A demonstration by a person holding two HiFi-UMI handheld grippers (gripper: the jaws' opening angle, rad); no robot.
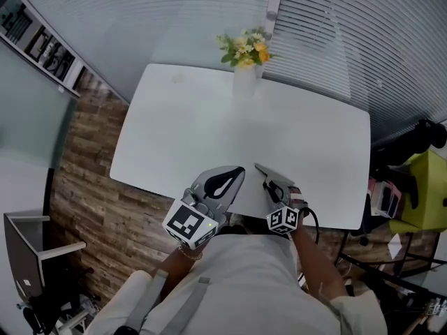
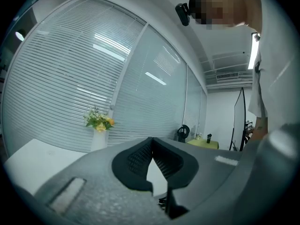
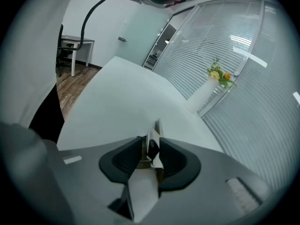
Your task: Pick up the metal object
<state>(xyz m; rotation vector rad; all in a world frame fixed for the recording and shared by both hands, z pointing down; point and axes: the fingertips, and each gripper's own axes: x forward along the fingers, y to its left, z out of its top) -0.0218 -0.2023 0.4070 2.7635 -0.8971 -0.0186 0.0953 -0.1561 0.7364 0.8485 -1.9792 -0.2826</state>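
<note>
Window blinds (image 1: 335, 40) are running behind a white desk (image 1: 174, 131), where a vase of flowers (image 1: 244, 61) is standing at the far edge. Close to the near edge, the right gripper (image 1: 274, 187) is tilting downward, its jaws standing apart around the metal object (image 3: 151, 143), which is sitting between them at that edge. Just beside it, the left gripper (image 2: 151, 144) is hovering level, jaws closed together on nothing.

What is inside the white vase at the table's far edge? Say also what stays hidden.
Yellow and white flowers with green leaves rise from the mouth of the vase. Its opaque wall hides the stems below and any water.
</note>
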